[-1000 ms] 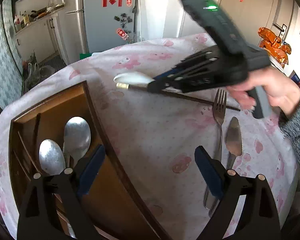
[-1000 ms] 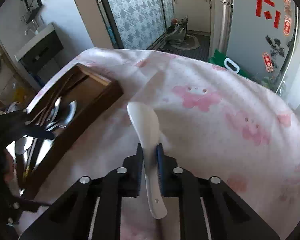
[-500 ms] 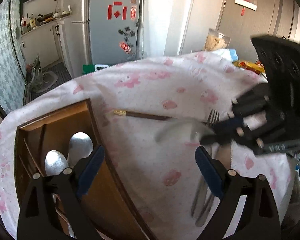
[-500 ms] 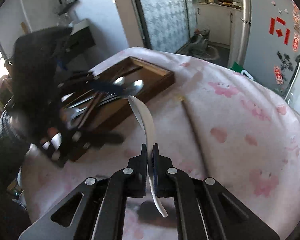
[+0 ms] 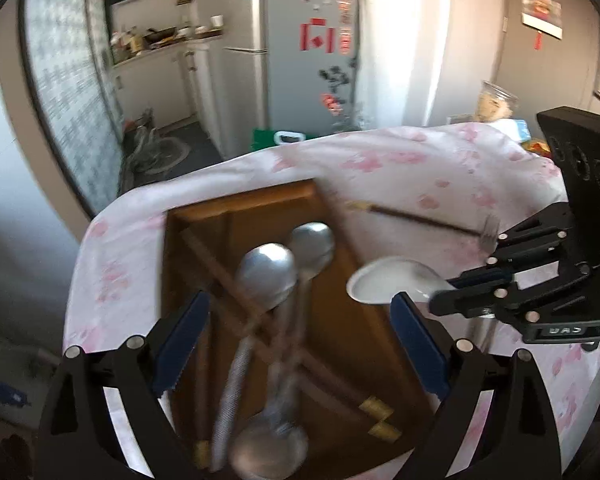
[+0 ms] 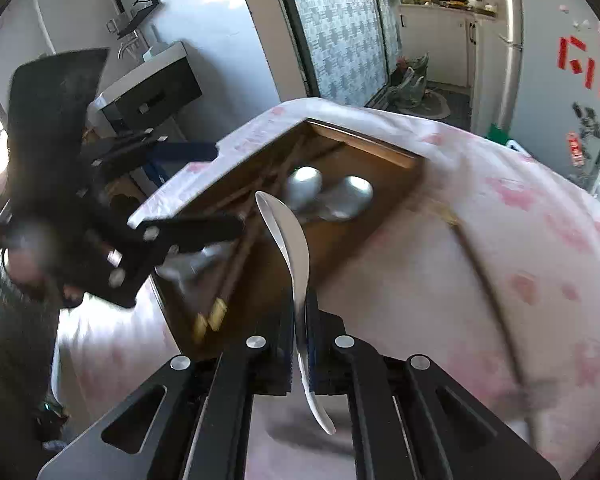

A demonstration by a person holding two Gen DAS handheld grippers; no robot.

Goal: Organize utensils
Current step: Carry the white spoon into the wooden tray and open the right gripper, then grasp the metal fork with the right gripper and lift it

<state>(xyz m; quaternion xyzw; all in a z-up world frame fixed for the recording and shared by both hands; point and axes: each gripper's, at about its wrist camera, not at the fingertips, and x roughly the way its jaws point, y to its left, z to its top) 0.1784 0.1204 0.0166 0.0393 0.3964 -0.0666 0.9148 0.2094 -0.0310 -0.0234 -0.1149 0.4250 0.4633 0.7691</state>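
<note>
- Left wrist view: the left claw (image 5: 300,340) is released, its blue pads spread wide with nothing between them. It hovers over the near end of the wooden tray (image 5: 236,204), pointing forward and down along the tray's length.
- Left wrist view: the tray holds two metal spoons (image 5: 266,276) lying side by side, bowls toward the far end, with brown chopsticks (image 5: 216,260) crossed beneath them.
- Left wrist view: the right claw (image 5: 452,292) enters from the right, grasping the white ceramic spoon (image 5: 384,284). The spoon's bowl hangs at the tray's right rim, above the wood and not touching it.
- Left wrist view: a single chopstick (image 5: 412,218) and a fork (image 5: 488,232) remain on the pink-patterned desk (image 5: 440,168) to the right of the tray.
- Right wrist view: the right claw (image 6: 300,320) is clenched on the white ceramic spoon at mid-handle. The handle tip projects back toward the camera; the bowl points forward, edge-on.
- Right wrist view: the spoon's bowl sits over the near part of the tray, just short of the metal spoons. The right claw is level, aimed at the tray's far left corner.
- Handling, judged: the ceramic spoon is stiff, light, glazed and therefore slippery, and will chip if dropped. Mid-handle is the correct hold. Lower it close to the tray floor before release.
</note>
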